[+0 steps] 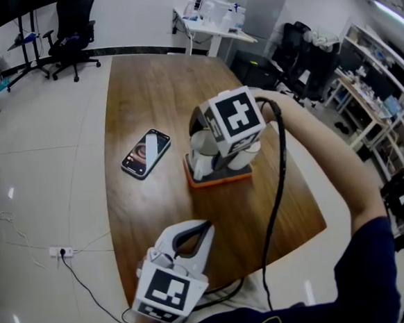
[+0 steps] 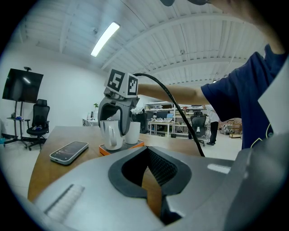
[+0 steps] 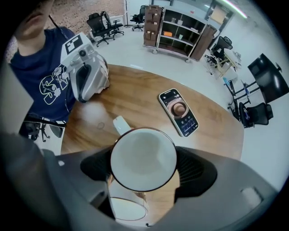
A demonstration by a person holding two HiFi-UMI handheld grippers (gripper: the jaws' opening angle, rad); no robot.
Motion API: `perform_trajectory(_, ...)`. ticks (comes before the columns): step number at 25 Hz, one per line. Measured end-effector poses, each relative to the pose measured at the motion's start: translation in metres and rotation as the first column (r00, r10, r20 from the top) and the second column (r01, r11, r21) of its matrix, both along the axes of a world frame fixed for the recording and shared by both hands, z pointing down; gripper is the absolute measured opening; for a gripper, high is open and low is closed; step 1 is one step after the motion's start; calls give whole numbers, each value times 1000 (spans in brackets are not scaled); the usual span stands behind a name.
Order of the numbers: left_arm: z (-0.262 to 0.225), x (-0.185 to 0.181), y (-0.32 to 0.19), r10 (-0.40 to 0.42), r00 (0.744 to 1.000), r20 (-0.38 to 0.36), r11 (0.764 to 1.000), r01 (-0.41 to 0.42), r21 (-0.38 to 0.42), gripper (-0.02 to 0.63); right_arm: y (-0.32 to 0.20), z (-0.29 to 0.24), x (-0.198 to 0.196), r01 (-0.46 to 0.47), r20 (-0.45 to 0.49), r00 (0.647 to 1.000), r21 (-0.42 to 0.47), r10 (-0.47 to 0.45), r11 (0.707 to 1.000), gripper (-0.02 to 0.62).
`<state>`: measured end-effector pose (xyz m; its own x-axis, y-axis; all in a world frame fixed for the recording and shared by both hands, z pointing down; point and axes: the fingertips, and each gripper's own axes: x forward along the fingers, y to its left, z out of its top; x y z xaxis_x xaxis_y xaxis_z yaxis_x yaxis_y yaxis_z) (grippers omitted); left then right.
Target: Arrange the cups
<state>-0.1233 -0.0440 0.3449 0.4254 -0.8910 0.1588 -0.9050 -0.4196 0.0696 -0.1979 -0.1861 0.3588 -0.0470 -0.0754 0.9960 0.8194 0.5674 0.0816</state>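
Note:
My right gripper (image 1: 213,165) points straight down, shut on a white mug (image 3: 143,158) that fills the space between its jaws. The mug (image 2: 110,133) is right at an orange tray (image 1: 221,179), handle toward the left gripper; whether it touches the tray I cannot tell. A second white cup (image 2: 133,131) stands on the tray just behind it, and its rim (image 3: 127,208) shows below the held mug. My left gripper (image 1: 197,231) is shut and empty near the table's front edge, pointing at the tray.
A phone (image 1: 146,153) with a lit screen lies on the wooden table (image 1: 155,91) left of the tray. The right gripper's black cable (image 1: 277,186) hangs along the person's arm. Office chairs, desks and shelves stand around the room.

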Motion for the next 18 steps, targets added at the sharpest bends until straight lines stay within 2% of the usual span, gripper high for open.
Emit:
perform_trajectory(7, -1, -2, 0, -2, 1000, 3, 1000, 2, 7, 3, -7, 6, 2, 30, -3, 1000, 81, -30, 996, 399)
perform_trajectory(11, -1, -2, 0, -3, 1000, 1, 1000, 3, 10, 3, -7, 8, 6, -3, 9, 1000, 72, 2, 997, 400)
perform_trajectory(14, -1, -3, 0, 0, 1000, 3, 1000, 0, 10, 3, -8, 7, 3, -20, 54, 998, 97, 14, 995, 403)
perform_trajectory(18, -2, -3, 0, -4, 1000, -2, 1000, 4, 13, 3, -16, 3, -1, -44, 128, 992, 166, 22, 985, 473)
